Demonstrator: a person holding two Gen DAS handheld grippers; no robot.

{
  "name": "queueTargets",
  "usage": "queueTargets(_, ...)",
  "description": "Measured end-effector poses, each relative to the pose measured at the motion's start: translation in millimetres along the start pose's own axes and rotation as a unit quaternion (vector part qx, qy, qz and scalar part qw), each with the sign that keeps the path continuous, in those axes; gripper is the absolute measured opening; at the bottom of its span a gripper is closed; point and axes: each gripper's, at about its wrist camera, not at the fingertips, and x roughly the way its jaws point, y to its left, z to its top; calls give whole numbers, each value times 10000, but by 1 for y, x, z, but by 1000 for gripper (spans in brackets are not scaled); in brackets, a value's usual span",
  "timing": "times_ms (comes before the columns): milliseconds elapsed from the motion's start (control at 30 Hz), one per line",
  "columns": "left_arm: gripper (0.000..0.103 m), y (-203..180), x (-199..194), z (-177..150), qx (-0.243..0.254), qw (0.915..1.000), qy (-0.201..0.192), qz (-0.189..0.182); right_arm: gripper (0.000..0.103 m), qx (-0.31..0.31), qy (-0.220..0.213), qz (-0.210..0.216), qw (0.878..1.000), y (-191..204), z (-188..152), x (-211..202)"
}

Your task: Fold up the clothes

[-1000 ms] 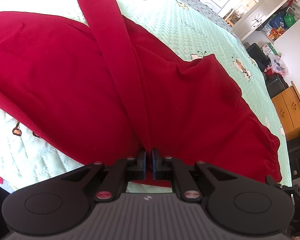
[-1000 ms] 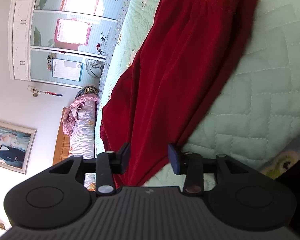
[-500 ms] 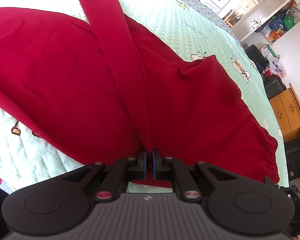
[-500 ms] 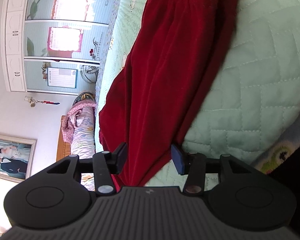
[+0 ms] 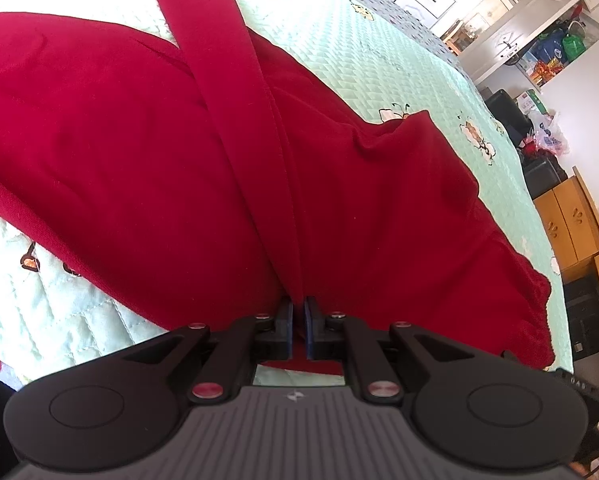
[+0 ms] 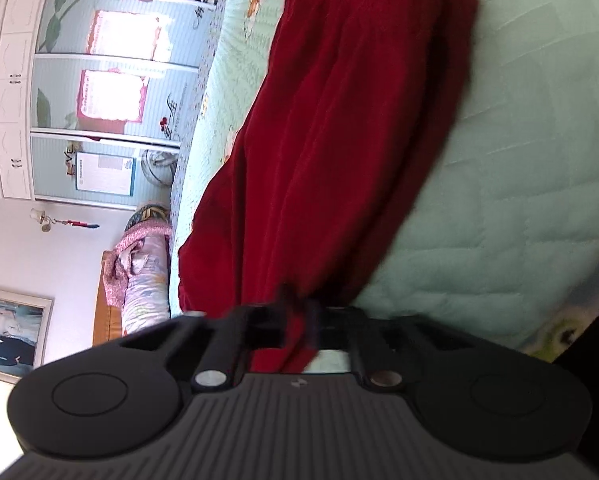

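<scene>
We see the mint-green quilted bedspread [image 5: 399, 64] filling most of both views, and on it the red trousers [image 5: 119, 152], spread from the left edge of the left wrist view down to the lower right, where the gathered waistband [image 5: 535, 300] bunches at the bed's edge. One trouser leg [image 5: 219, 80] crosses the rest of the cloth as a long band, running from the top centre of that frame straight down to the left gripper [image 5: 298, 322], so its long axis lies along the line the gripper points. That gripper is clamped on the near end of this band, with red cloth showing between the blue pads. In the right wrist view the red trousers [image 6: 339, 140] run from the top centre down to the bottom centre, again lengthwise away from the tool, and the right gripper [image 6: 299, 320], blurred, has its jaws closed on the near edge of the cloth. With both near ends pinched and the garment stretching away from each tool, we judge the coming fold will carry these ends forward along the length, neither hand being clearly nearer the far end.
</scene>
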Motion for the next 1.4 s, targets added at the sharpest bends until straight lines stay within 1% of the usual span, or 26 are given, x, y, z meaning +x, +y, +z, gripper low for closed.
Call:
queueTargets(67, 9, 2, 0, 0, -72, 10000, -12, -49, 2, -176, -42, 125, 9998, 3, -1, -6)
queueTargets(300, 9, 3, -1, -1, -132, 9998, -52, -118, 1, -170, 23, -18, 9999, -13, 2, -2)
queueTargets(433, 10, 6, -1, 0, -212, 9995, -32, -213, 1, -285, 39, -156, 9995, -6, 3, -3)
queueTargets(567, 13, 6, -4, 0, -198, 9994, -46, -271, 6, -146, 198, -179, 9995, -5, 6, -17)
queueTargets(600, 17, 6, -5, 0, -189, 9994, -60, -280, 12, -174, 204, -198, 9994, -3, 6, -21)
queueTargets(633, 23, 5, -6, -1, -181, 9994, -71, -291, 16, -217, 202, -220, 9993, -1, 6, -25)
queueTargets(667, 25, 3, -8, -1, -166, 9994, -83, -282, 22, -270, 192, -229, 9992, 1, 6, -29)
queueTargets(700, 31, 2, -11, -2, -141, 9995, -112, -247, 26, -324, 180, -236, 9990, 4, 4, -32)
queueTargets(733, 36, 0, -15, -2, -108, 9996, -152, -202, 28, -402, 182, -232, 9988, 8, 4, -35)
queueTargets(800, 42, -3, -25, -3, -35, 9995, -313, -86, 31, -632, 196, -235, 9975, 14, 0, -39)
queueTargets(867, 45, -3, -35, -2, 2, 9983, -588, 25, 32, -868, 210, -239, 9957, 21, -5, -43)
queueTargets(933, 47, 1, -46, 3, -37, 9956, -935, 101, 38, -1144, 239, -284, 9927, 33, -10, -43)
queueTargets(967, 48, 5, -52, 7, -89, 9935, -1124, 144, 43, -1285, 247, -312, 9909, 39, -13, -43)
queueTargets(1000, 53, 10, -58, 11, -161, 9911, -1313, 179, 48, -1444, 256, -336, 9886, 43, -18, -45)
queueTargets(1033, 59, 16, -64, 15, -260, 9880, -1504, 221, 49, -1579, 303, -347, 9864, 47, -24, -45)
queueTargets(1067, 62, 24, -69, 19, -378, 9844, -1698, 271, 49, -1709, 358, -355, 9840, 51, -30, -44)
queueTargets(1133, 72, 43, -75, 30, -697, 9783, -1914, 380, 50, -2030, 583, -347, 9768, 70, -42, -28)
queueTargets(1200, 72, 63, -78, 43, -1042, 9715, -2073, 492, 50, -2389, 845, -295, 9669, 104, -51, 6)
queueTargets(1267, 72, 83, -78, 59, -1419, 9639, -2162, 635, 50, -2715, 1059, -194, 9564, 127, -63, 33)
queueTargets(1367, 72, 107, -72, 87, -1746, 9569, -2146, 880, 51, -3082, 1222, 11, 9434, 173, -74, 87)
queueTargets(1400, 72, 115, -70, 97, -1839, 9547, -2132, 962, 54, -3235, 1212, 38, 9384, 188, -78, 108)
